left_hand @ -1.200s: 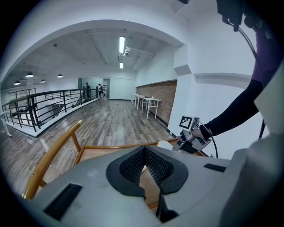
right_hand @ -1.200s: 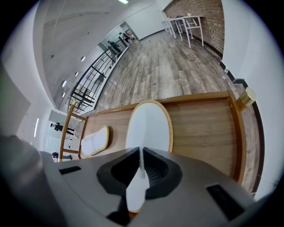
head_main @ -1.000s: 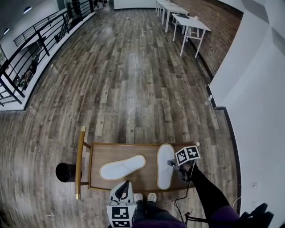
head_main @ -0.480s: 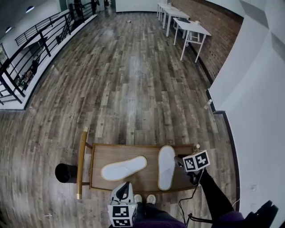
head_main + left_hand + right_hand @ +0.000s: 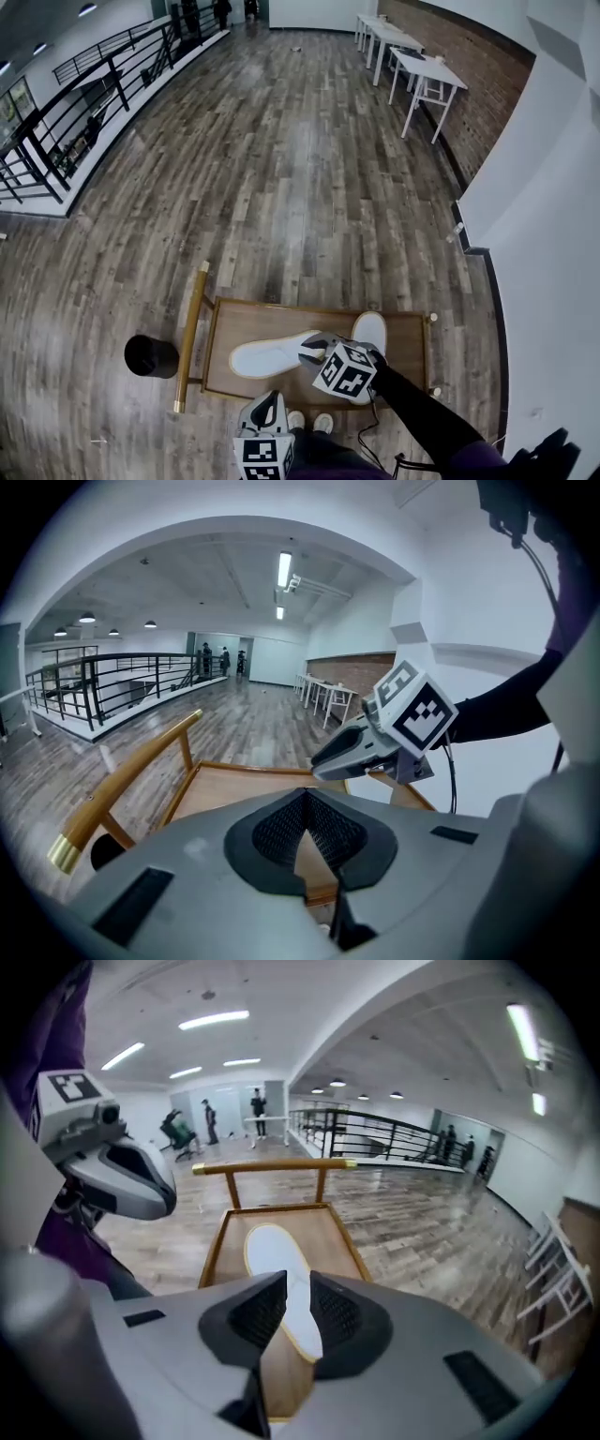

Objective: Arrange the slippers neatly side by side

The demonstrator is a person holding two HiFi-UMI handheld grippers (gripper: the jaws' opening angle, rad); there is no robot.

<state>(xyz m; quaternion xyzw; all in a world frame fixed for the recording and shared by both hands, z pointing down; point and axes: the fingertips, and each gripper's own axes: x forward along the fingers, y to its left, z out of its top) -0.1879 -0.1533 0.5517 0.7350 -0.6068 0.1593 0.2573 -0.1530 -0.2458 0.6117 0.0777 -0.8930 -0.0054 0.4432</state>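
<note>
Two white slippers lie on a wooden tray table (image 5: 225,328). The left slipper (image 5: 267,355) lies slantwise along the tray. Only the far end of the right slipper (image 5: 369,328) shows past my arm. My right gripper (image 5: 312,346) hovers over the near end of the left slipper, which shows below its jaws as the left slipper (image 5: 274,1252). Those jaws of the right gripper (image 5: 298,1302) stand open, slightly wider than a moment ago, with nothing between them. My left gripper (image 5: 265,405) waits at the tray's near edge; the left gripper (image 5: 306,797) is shut and empty.
A gold-tipped wooden handle rail (image 5: 190,337) runs along the tray's left end. A black round container (image 5: 150,356) stands on the plank floor beside it. A white wall (image 5: 544,244) rises at the right. White tables (image 5: 417,61) and a black railing (image 5: 84,103) are far off.
My right gripper has swung left from the right slipper's outer side, rolling over, to above the left slipper's near end. The left gripper has barely shifted. The slippers lie as before.
</note>
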